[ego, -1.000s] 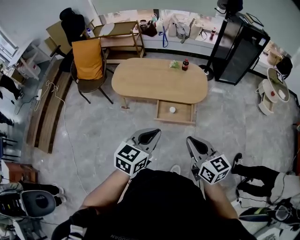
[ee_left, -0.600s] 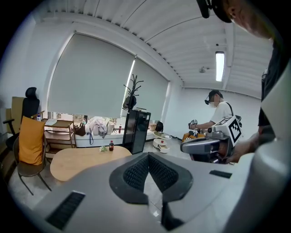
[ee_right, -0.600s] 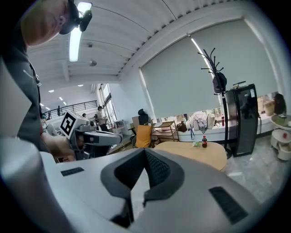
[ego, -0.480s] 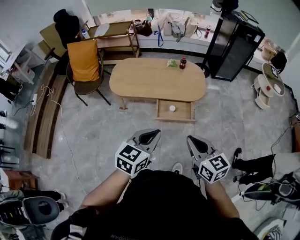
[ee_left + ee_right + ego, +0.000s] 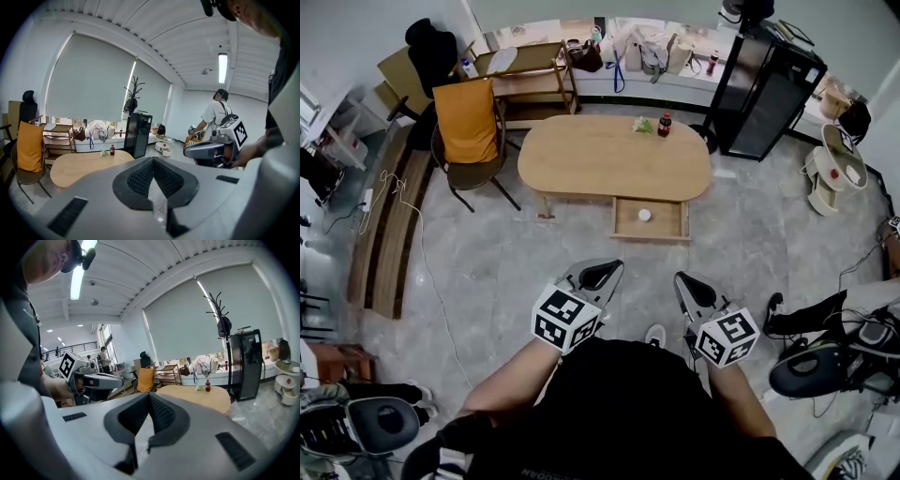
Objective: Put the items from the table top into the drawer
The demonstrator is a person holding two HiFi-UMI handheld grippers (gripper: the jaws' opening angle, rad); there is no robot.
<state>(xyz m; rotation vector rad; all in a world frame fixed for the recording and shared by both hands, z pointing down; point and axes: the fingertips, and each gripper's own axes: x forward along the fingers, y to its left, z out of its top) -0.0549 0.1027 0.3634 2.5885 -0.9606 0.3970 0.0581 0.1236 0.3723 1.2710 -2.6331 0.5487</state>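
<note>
Room and surface. We stood on a grey tiled floor (image 5: 487,272) in a large room with pale roller blinds (image 5: 89,79) along the far wall. An oval wooden bench (image 5: 600,164) stood well apart from us. Its drawer (image 5: 667,225) was pulled open on the side nearest us.

Hand-held grippers. We held the left hand-held gripper (image 5: 600,272) and the right hand-held gripper (image 5: 694,284) side by side, close to the body. Both pointed toward the bench. Each gripper view showed the ribbed pads meeting at the tip, so both jaws were fully together with nothing between them. Neither gripper touched anything.

Task items. A dark bottle with a red cap (image 5: 665,125) stood upright near the far edge of the bench. A small green item (image 5: 643,124) lay just beside it, on its left in the head view. A small white item (image 5: 644,215) already lay inside the drawer.

Surroundings. A tall black cabinet (image 5: 773,89) stood beyond the right end of the bench. A chair with an orange cover (image 5: 469,122) stood near the left end, with a wooden shelf unit (image 5: 530,75) behind it. Bare floor lay between the grippers and the drawer. A thin cable (image 5: 422,244) trailed across the floor to the left.
</note>
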